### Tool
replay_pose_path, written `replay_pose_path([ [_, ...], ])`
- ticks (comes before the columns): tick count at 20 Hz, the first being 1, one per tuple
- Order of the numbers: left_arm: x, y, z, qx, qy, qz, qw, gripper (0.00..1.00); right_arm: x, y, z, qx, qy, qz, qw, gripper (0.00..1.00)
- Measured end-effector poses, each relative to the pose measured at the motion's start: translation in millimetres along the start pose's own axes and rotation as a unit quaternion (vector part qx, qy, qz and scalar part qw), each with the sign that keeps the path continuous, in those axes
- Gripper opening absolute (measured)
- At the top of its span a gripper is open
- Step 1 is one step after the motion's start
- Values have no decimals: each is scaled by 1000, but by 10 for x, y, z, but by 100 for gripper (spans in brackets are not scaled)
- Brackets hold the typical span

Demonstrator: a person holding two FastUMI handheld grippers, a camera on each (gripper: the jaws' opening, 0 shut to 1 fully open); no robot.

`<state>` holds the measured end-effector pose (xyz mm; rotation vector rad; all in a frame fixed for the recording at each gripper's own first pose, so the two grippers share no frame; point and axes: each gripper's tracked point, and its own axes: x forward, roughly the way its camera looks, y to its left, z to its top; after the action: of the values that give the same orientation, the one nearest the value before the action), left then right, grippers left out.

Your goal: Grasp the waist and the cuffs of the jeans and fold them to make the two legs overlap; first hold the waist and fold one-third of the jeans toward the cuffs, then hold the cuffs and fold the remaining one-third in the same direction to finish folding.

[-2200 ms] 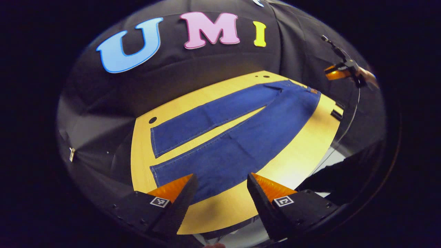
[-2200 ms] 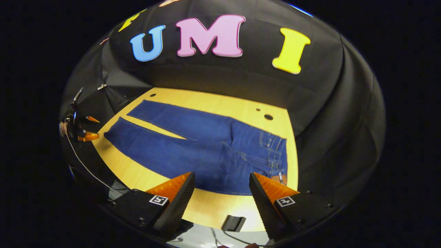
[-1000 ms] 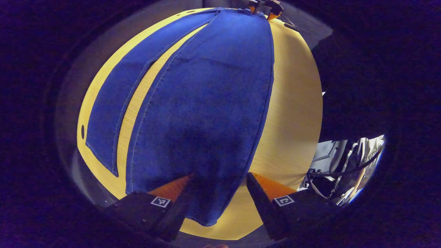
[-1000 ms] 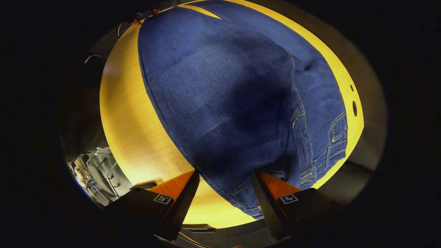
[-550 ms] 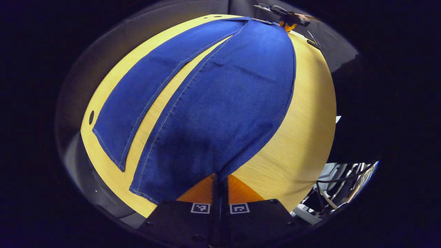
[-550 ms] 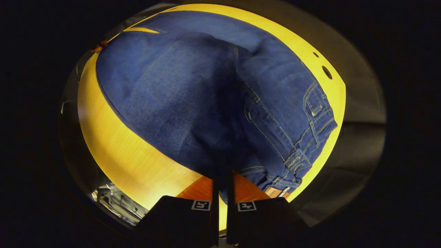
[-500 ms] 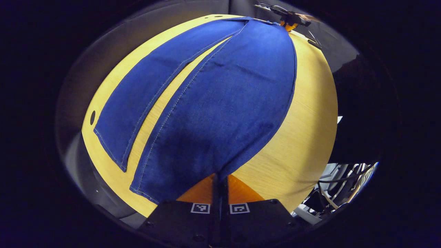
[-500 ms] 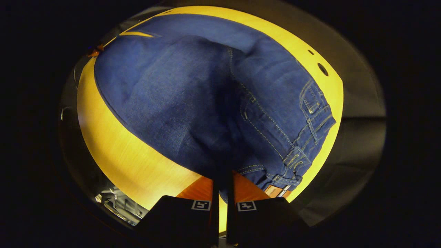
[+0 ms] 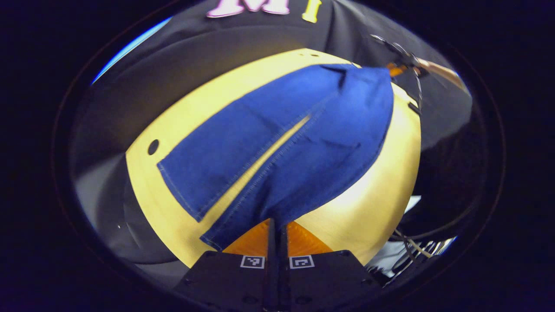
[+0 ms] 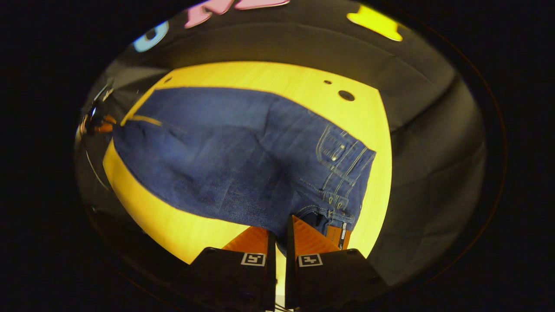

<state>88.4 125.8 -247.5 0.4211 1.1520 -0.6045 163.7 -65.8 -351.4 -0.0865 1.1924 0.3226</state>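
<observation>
Blue jeans (image 9: 277, 143) lie lengthwise on the yellow wooden table (image 9: 360, 216), legs toward me in the left gripper view. My left gripper (image 9: 277, 225) is shut on the cuff end of the near leg, which hangs raised off the table. The far leg (image 9: 217, 160) lies flat. In the right gripper view my right gripper (image 10: 279, 236) is shut on the near corner of the waist (image 10: 342, 182), beside a brown patch (image 10: 336, 236). Each gripper shows small at the far end of the other's view: right gripper (image 9: 396, 68), left gripper (image 10: 99, 123).
Round holes mark the table top, one hole (image 9: 152, 147) near the far cuff and another hole (image 10: 346, 95) behind the waist. Cables (image 9: 416, 247) hang off the table's near edge. The black booth wall stands close behind the table.
Both grippers closed on the near edge of the jeans, then rose and pulled back. The near leg and waist corner now hang lifted, and the gap between the legs has narrowed.
</observation>
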Motion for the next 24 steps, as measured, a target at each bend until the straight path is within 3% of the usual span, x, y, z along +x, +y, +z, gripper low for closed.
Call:
replay_pose_path([
  [6,-296,207,746,-59,-43,41,996,6,-90,-203,860,47,-67,-1,997,12],
  [9,6,659,1007,-93,-52,73,992,6,345,-388,1165,60,-77,-27,995,12],
  [12,339,1117,1131,-119,-40,145,981,10,889,-541,1416,92,-73,-56,991,12],
  [13,443,1209,1192,-130,-39,156,978,29,1068,-572,1461,102,-71,-66,990,12],
  [16,768,1390,1287,-158,-40,162,973,30,1567,-677,1456,89,-46,-99,990,12],
  [17,830,1449,1269,-162,-33,168,972,35,1685,-688,1440,82,-40,-109,990,12],
  [19,848,1395,1185,-184,-12,165,969,70,1710,-705,1533,69,-60,-127,988,13],
  [21,757,1292,1396,-187,-58,162,967,91,1617,-734,1654,64,-83,-135,985,20],
  [24,323,1240,1860,-174,-174,179,953,93,1365,-828,1901,100,-136,-128,977,75],
])
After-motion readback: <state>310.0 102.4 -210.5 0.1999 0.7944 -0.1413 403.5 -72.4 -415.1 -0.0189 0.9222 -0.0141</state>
